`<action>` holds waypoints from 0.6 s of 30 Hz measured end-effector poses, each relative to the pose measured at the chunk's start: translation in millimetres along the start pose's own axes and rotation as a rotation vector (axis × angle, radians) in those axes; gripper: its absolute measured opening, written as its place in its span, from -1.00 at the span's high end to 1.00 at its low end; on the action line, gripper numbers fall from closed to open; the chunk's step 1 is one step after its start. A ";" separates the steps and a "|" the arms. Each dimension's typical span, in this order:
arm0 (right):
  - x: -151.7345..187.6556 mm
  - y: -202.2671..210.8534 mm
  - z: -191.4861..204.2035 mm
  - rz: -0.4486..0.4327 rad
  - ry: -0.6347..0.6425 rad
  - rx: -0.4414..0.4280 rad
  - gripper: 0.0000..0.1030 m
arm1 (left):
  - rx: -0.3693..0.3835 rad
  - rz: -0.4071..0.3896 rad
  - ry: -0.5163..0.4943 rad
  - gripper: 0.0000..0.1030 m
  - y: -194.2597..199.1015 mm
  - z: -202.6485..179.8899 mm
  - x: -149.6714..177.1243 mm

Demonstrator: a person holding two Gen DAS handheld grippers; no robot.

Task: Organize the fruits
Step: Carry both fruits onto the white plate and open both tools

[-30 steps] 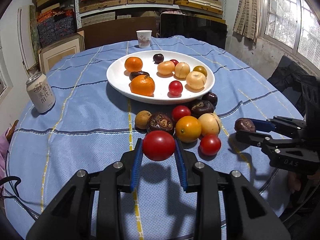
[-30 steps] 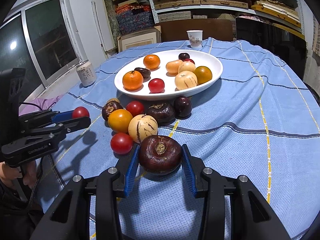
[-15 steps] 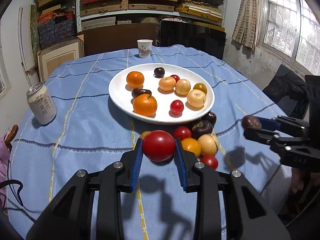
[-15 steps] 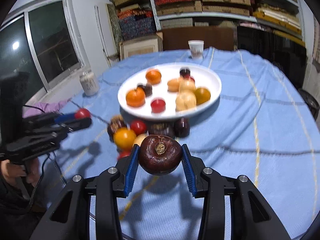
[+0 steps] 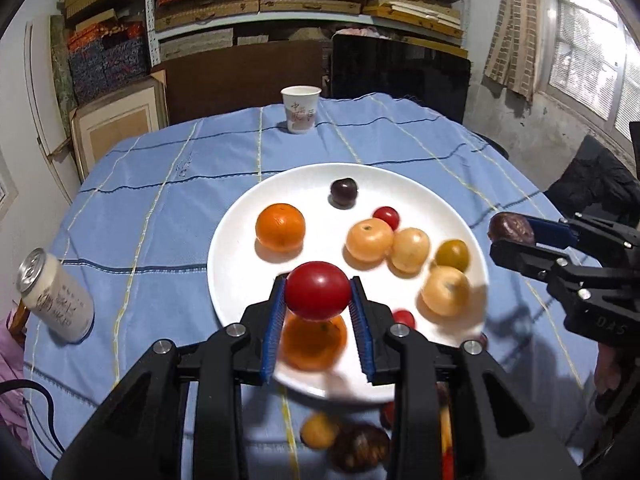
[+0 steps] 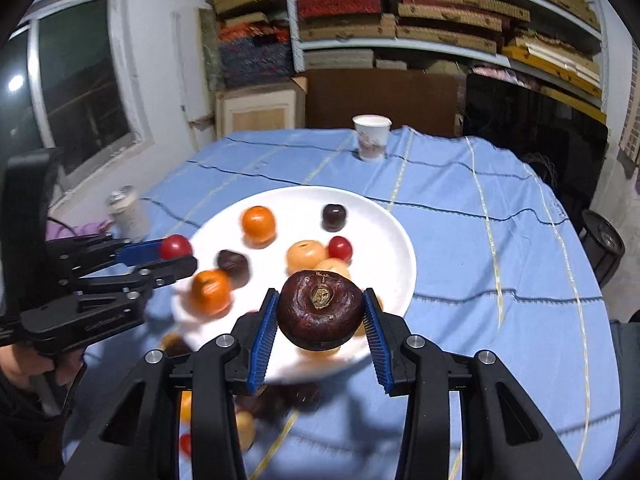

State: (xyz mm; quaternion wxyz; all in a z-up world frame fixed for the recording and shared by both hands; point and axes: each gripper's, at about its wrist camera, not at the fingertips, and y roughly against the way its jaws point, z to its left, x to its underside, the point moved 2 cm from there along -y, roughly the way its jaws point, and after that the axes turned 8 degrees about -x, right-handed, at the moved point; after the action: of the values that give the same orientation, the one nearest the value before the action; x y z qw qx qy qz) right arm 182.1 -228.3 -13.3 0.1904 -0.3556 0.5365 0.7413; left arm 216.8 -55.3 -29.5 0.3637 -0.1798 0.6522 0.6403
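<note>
Two grippers hang over the white plate (image 5: pixel 236 240), each clamped on a fruit. The left gripper (image 5: pixel 318 312) grips a red tomato (image 5: pixel 318 290) above the plate's near-left part, directly over an orange (image 5: pixel 312 344); the right gripper (image 6: pixel 320 320) pinches a dark brown fruit (image 6: pixel 320 310) above the near-right rim. The plate lies straight below and ahead of both. The left looks slightly further in, so probably nearer a bare spot.
</note>
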 end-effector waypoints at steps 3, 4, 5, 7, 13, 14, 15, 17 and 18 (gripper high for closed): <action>-9.4 -29.6 -9.5 0.023 -0.016 0.021 0.18 | -0.006 0.043 0.016 0.35 -24.8 3.6 -9.9; -11.2 -39.3 -12.8 0.031 -0.024 0.024 0.18 | -0.016 0.047 0.020 0.30 -30.2 4.7 -12.2; -12.0 -45.7 -14.5 0.037 -0.028 0.023 0.17 | -0.024 0.044 0.027 0.19 -35.3 5.9 -14.8; -12.6 -54.2 -16.3 0.035 -0.025 0.019 0.13 | -0.029 0.039 0.042 0.06 -37.0 7.2 -17.3; -7.2 -23.9 -11.0 -0.056 -0.005 0.024 -0.32 | -0.059 -0.030 0.048 -0.36 -11.0 14.1 -5.0; -4.0 -16.6 -9.2 -0.064 -0.003 0.017 -0.32 | -0.059 -0.035 0.043 -0.36 -5.0 14.6 -1.2; -0.1 -9.0 -6.9 -0.071 -0.003 0.008 -0.32 | -0.050 -0.044 0.040 -0.39 2.6 15.2 3.9; 13.1 7.4 -2.4 -0.074 -0.007 -0.013 -0.34 | -0.031 -0.059 0.028 -0.42 19.2 15.3 17.8; 20.3 15.0 -0.5 -0.075 -0.011 -0.025 -0.35 | -0.026 -0.067 0.022 -0.47 26.0 14.9 24.7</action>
State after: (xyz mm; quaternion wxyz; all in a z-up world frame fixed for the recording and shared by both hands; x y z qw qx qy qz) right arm 158.6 -236.1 -18.4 0.2167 -0.3737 0.5124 0.7422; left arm 185.6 -32.3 -27.4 0.3755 -0.2131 0.6415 0.6341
